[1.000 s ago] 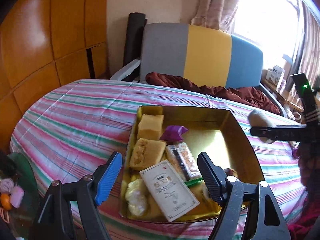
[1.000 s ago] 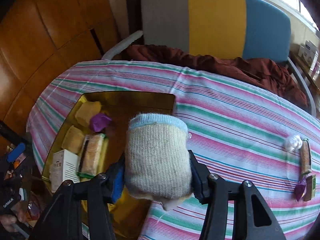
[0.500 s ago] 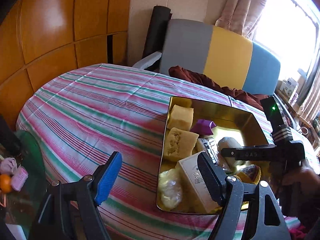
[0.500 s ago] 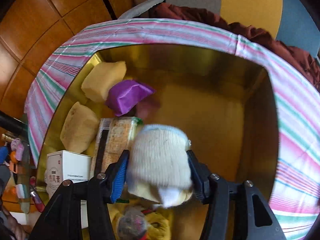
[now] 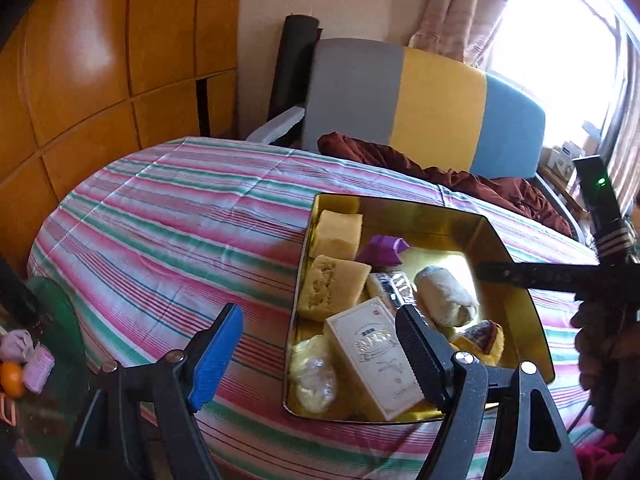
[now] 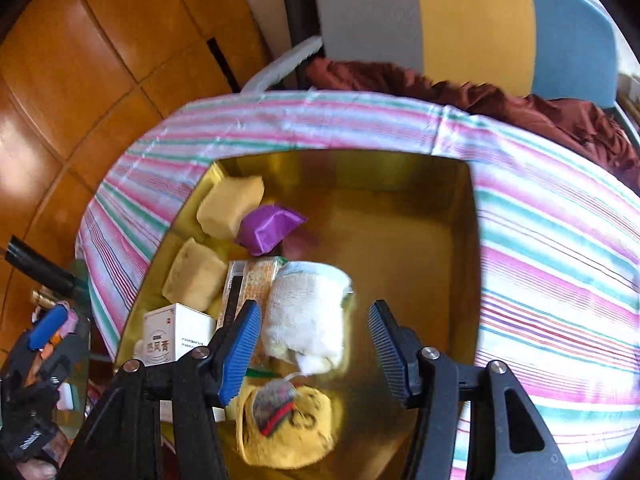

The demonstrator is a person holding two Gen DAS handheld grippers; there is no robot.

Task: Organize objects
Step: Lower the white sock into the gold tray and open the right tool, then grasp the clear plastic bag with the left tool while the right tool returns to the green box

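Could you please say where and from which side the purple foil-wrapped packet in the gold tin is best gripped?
I'd pinch the purple foil-wrapped packet across its puffy middle, coming from above: yellow sponge block crowds its left, and bare tin floor lies right.

Daylight enters through the overexposed window [image 5: 560, 52] at upper right of the left wrist view; the panes are blown out to white. The glossy orange wood wall panels [image 5: 80, 60] carry soft glare patches. The gold-coloured metal tin [image 6: 400, 184] reflects light on its inner walls and floor. Fisheye distortion bends the striped cloth [image 5: 180, 220] into a dome, and the corners vignette to black. In the right wrist view, the rolled cream knitted sock [image 6: 306, 312] is motion-blurred.
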